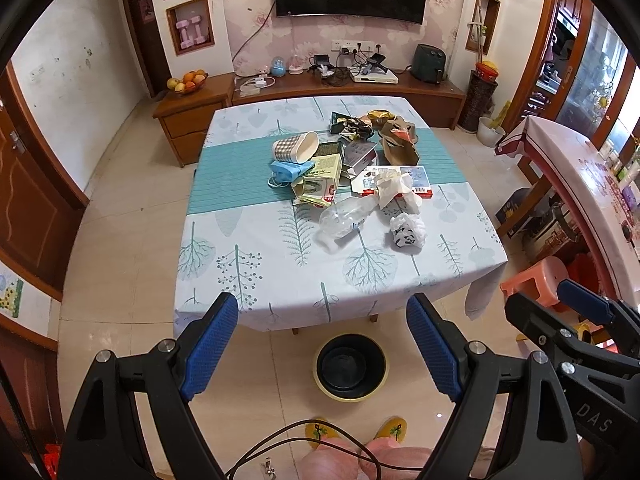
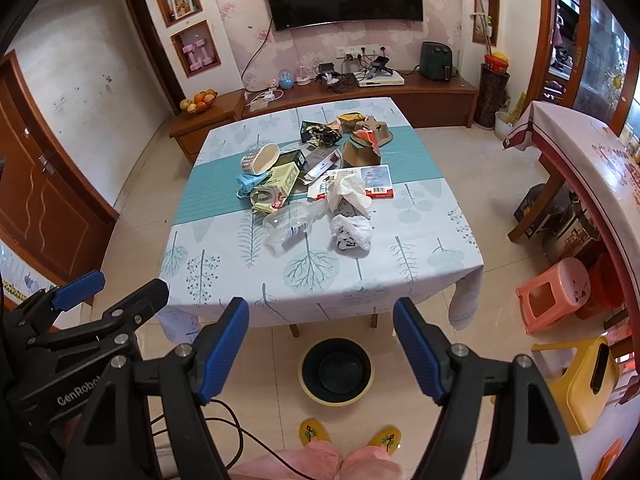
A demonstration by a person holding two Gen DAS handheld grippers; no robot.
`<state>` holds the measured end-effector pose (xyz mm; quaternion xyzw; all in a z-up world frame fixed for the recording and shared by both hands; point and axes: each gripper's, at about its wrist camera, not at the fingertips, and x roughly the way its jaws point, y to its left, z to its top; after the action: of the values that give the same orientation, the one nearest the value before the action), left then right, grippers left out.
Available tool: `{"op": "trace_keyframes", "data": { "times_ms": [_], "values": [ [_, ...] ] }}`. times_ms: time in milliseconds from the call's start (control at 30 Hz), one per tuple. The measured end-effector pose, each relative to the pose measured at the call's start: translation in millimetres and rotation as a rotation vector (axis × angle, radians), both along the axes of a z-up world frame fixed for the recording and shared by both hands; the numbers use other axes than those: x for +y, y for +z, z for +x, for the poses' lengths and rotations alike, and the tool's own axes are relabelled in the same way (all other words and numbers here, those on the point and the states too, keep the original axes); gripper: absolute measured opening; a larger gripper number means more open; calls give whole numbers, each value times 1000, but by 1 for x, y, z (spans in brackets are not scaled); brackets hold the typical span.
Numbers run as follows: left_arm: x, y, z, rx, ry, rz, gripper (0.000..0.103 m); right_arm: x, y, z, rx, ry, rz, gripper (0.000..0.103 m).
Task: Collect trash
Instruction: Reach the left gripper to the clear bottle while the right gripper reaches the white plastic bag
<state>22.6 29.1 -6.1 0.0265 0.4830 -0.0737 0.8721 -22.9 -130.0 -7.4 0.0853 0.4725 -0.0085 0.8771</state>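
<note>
A pile of trash lies on the table [image 1: 256,264]: a clear plastic bottle [image 1: 345,216], a crumpled white bag [image 1: 407,230], a checked paper cup [image 1: 295,147], a blue face mask [image 1: 289,171], green cartons [image 1: 320,184], white tissue [image 1: 394,186] and a brown paper bag [image 1: 398,142]. A black bin with a yellow rim [image 1: 351,367] stands on the floor in front of the table. My left gripper [image 1: 323,322] hangs open above the floor near the table's front edge, empty. My right gripper [image 2: 321,326] is open too, beside it, nothing between its pads.
A pink stool [image 2: 554,290] and a yellow stool [image 2: 580,382] stand at the right, beside a long table with a pink cloth [image 2: 588,160]. A wooden TV cabinet [image 1: 348,94] runs behind the table. The person's yellow slippers [image 1: 394,432] are below the bin, and a cable [image 1: 280,440] trails there.
</note>
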Motion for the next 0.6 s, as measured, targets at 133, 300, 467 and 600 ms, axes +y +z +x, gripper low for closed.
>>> {"op": "trace_keyframes", "data": {
  "times_ms": [133,300,467,600],
  "values": [
    [11,-9,23,40,-21,-34,85,-1,1,8,1,-24,-2,75],
    [12,-17,47,68,-57,-50,85,-16,-3,30,11,-40,24,75],
    [10,-28,78,85,-59,-49,85,-38,-27,69,54,-12,91,75],
    [6,-45,109,127,-50,-69,85,-53,-61,113,117,50,110,75]
  ]
}}
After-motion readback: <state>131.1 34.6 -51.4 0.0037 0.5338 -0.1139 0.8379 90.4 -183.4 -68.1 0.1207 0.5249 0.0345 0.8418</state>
